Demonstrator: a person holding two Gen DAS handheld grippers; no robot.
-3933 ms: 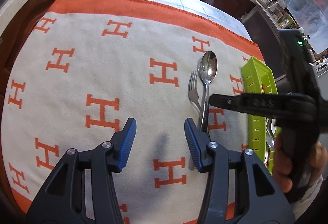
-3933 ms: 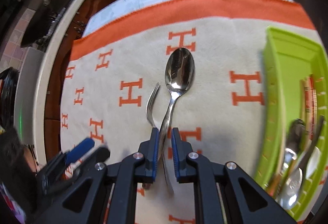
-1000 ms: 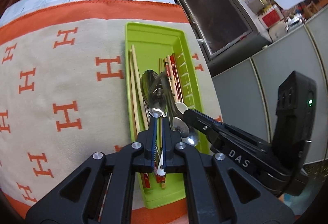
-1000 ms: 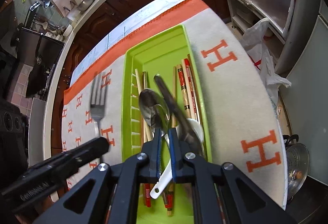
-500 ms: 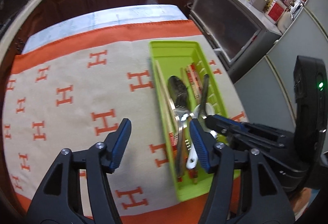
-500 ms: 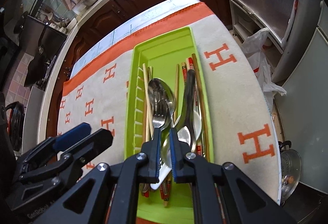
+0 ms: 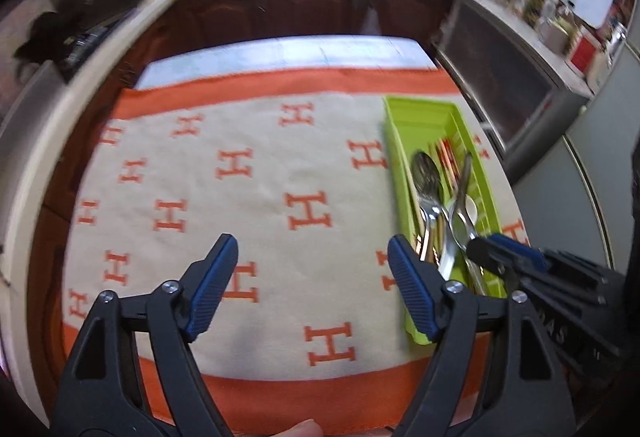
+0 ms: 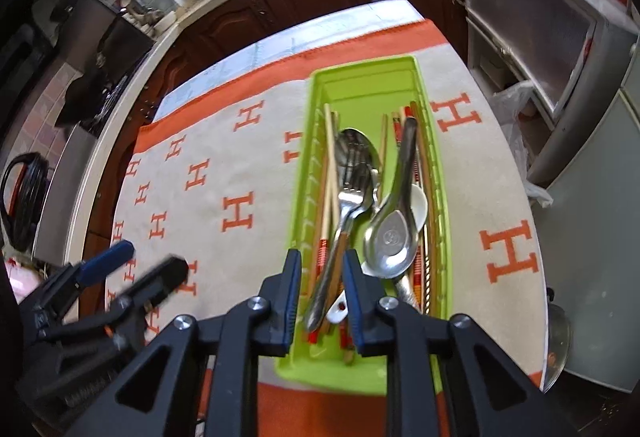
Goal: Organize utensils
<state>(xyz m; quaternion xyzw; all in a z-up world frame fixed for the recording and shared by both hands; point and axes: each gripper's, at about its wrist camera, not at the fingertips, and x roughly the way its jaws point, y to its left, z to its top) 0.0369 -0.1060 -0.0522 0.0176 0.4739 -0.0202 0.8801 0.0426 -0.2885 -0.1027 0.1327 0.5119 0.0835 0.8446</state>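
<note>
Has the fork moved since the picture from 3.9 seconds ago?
Yes. Then it lay on the cloth, left of the green tray. Now the fork lies inside the green tray, upon the big spoon, and the right gripper is open.

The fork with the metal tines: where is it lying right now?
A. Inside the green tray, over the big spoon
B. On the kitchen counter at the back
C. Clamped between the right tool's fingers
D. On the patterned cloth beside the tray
A. In the right wrist view the fork lies inside the green tray, its tines over the large spoon; the right gripper is open around its handle end, not pinching it.
</note>
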